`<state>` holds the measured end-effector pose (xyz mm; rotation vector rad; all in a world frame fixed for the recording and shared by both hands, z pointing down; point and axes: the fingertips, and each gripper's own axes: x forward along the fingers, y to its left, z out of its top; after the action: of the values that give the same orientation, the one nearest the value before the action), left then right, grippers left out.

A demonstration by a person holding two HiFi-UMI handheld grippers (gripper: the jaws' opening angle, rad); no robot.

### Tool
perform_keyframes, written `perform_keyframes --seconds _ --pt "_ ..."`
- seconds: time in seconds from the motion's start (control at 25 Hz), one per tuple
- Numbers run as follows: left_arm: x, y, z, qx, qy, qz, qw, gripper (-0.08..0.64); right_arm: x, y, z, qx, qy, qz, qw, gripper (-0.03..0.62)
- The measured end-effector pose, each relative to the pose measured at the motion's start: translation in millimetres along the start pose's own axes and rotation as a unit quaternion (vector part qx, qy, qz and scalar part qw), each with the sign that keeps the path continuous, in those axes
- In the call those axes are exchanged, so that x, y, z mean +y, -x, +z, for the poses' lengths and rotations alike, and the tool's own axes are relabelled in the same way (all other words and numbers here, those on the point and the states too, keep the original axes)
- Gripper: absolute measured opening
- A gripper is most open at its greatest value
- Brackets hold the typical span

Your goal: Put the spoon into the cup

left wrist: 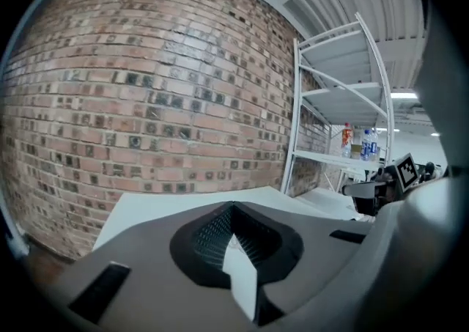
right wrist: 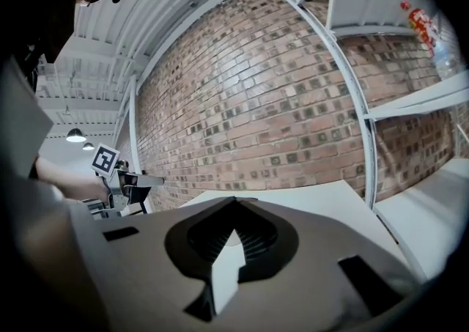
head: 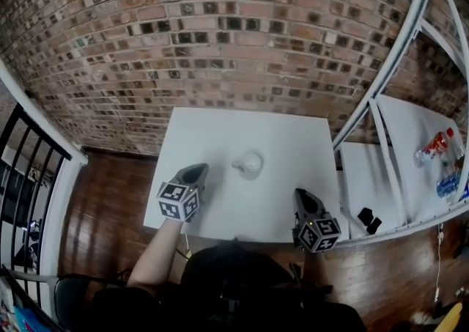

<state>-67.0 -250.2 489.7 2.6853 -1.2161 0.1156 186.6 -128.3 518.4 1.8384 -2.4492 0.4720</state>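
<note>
In the head view a white cup [head: 249,163] stands near the middle of the white table [head: 220,133]. I cannot make out the spoon in any view. My left gripper [head: 196,170] hovers over the table's front left, a little left of the cup, with its jaws together and nothing between them. My right gripper [head: 302,196] is at the front right edge, also shut and empty. In the left gripper view the left gripper's [left wrist: 233,206] jaw tips meet, and in the right gripper view the right gripper's [right wrist: 234,201] tips meet too. The cup is hidden in both gripper views.
A brick wall [head: 220,30] rises behind the table. A white shelf rack [head: 388,169] stands at the right, with bottles [head: 438,144] and a small black object [head: 368,219] on it. A black railing [head: 22,147] stands at the left, over a wooden floor [head: 110,191].
</note>
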Motion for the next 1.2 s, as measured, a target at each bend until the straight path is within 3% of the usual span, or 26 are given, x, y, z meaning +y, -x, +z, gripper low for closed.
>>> perform_keyframes --seconds 0.12,0.28,0.48,1.2 --pt "11 26 6 -0.028 0.021 0.007 0.9994 0.002 11 -9 -2 0.007 0.005 0.008 1.0 0.005" --pt "29 56 8 -0.045 0.017 0.04 0.998 0.002 18 -19 1 0.004 0.009 0.007 1.0 0.005" --pt "46 91 -3 -0.073 0.038 0.07 0.9942 0.002 23 -19 -9 0.015 0.024 -0.005 1.0 0.003" --pt "42 96 -16 -0.061 0.012 0.061 0.9962 0.002 9 3 -10 0.003 0.01 -0.038 0.999 0.002"
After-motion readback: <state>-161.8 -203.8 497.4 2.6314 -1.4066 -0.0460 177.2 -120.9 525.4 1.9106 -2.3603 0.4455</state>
